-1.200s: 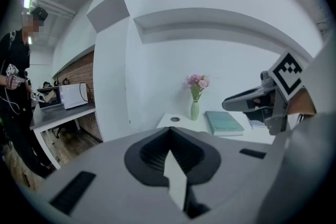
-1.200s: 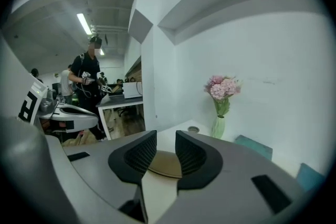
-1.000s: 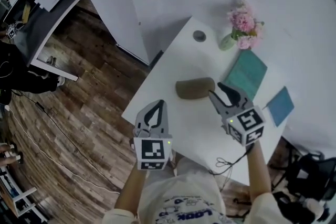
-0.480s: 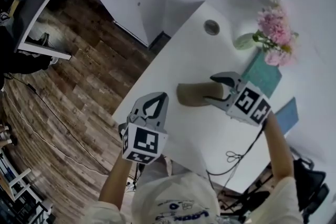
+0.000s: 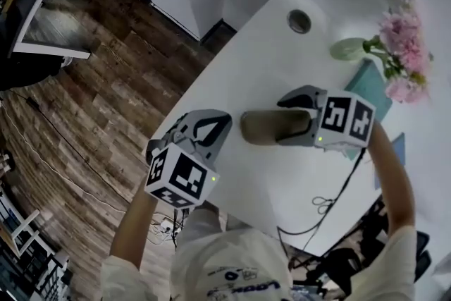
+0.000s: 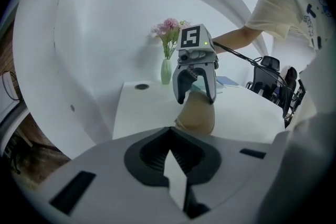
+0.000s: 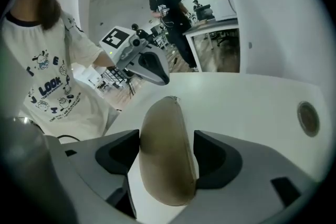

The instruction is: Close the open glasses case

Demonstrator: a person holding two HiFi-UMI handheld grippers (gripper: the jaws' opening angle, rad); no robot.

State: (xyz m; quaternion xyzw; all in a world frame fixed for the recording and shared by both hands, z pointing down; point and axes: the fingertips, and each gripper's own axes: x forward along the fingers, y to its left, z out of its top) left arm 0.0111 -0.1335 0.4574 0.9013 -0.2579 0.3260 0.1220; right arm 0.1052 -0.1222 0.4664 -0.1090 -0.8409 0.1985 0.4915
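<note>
A tan glasses case (image 5: 266, 127) lies on the white table (image 5: 246, 67), and its lid looks down. My right gripper (image 5: 282, 122) stands over the case's right end. Its jaws are opening wide, one on each side of the case (image 7: 163, 149), not squeezing it. My left gripper (image 5: 220, 122) is shut and holds nothing. It hangs just left of the case, near the table's left edge, pointing at the case (image 6: 197, 113). The left gripper view shows the right gripper (image 6: 195, 94) straddling the case from the far side.
A pale green vase of pink flowers (image 5: 394, 56) stands at the back right, next to a teal book (image 5: 368, 84). A round grommet (image 5: 299, 20) sits in the table's far corner. A thin cable (image 5: 324, 204) trails off the near edge. A person (image 7: 168, 2) stands far behind.
Both grippers have come down toward the table. The right one has tipped down over the case's end and its jaws have spread wide. The left one stays shut.
</note>
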